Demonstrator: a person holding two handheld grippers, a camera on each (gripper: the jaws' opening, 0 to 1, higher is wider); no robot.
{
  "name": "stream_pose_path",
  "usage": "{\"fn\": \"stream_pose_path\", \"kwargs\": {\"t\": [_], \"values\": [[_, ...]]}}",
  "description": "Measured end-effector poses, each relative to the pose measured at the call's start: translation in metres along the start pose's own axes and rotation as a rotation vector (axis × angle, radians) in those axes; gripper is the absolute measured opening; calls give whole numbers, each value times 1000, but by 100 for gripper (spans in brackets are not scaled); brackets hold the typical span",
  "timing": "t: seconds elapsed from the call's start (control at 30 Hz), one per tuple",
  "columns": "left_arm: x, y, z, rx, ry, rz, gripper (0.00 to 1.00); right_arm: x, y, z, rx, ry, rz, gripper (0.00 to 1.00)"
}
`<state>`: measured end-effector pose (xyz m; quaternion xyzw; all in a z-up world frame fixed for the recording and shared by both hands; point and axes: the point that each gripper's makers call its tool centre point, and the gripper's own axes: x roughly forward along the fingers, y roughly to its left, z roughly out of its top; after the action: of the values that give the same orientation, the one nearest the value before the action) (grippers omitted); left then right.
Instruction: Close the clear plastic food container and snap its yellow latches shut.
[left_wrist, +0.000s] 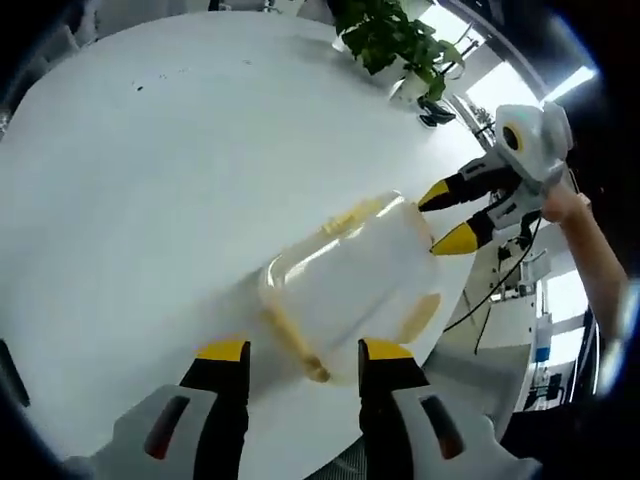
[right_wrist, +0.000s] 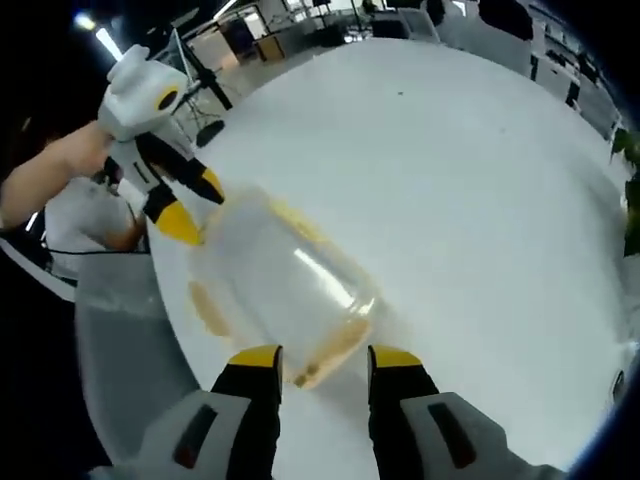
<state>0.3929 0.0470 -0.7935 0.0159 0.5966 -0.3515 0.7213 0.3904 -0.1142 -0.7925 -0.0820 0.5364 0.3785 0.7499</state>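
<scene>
- I see the clear plastic food container (left_wrist: 345, 285) lying near the edge of the round white table (left_wrist: 150, 200), with its lid down on top as far as I can tell through the blur.
- In the right gripper view the same container (right_wrist: 275, 290) sits just ahead of my jaws, a bright glare streak across its lid.
- Its yellow latches (left_wrist: 295, 345) run along the sides; one shows at the near end in the left gripper view, another (right_wrist: 320, 360) at the near end in the right gripper view. I cannot tell whether they are snapped down.
- My left gripper (left_wrist: 303, 352) stands with its jaws apart, their yellow tips either side of the near latch, gripping nothing.
- My right gripper (right_wrist: 325, 357) is likewise spread, tips at the container's opposite end, nothing between them.
- From the left gripper view, the right gripper's (left_wrist: 447, 218) tips are parted at the container's far end.
- A green potted plant (left_wrist: 395, 40) stands at the far side of the table.
</scene>
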Motion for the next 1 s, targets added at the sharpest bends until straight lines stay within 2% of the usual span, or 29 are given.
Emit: {"fn": "stream_pose_path", "kwargs": {"t": [0.2,0.23,0.3,0.57,1.0], "values": [[1,4,-4,-27,-3,21,41,1,-2,0,32,-8,-15,34],[2,5,-6,-26,-1,24,42,1,2,0,14,-8,-4,31],[3,6,-7,-39,-6,18,45,2,4,0,34,3,1,30],[4,7,-8,-83,-6,16,47,1,-1,-2,65,7,-13,34],[4,8,-8,-76,-5,29,48,4,5,1,79,-1,23,29]]}}
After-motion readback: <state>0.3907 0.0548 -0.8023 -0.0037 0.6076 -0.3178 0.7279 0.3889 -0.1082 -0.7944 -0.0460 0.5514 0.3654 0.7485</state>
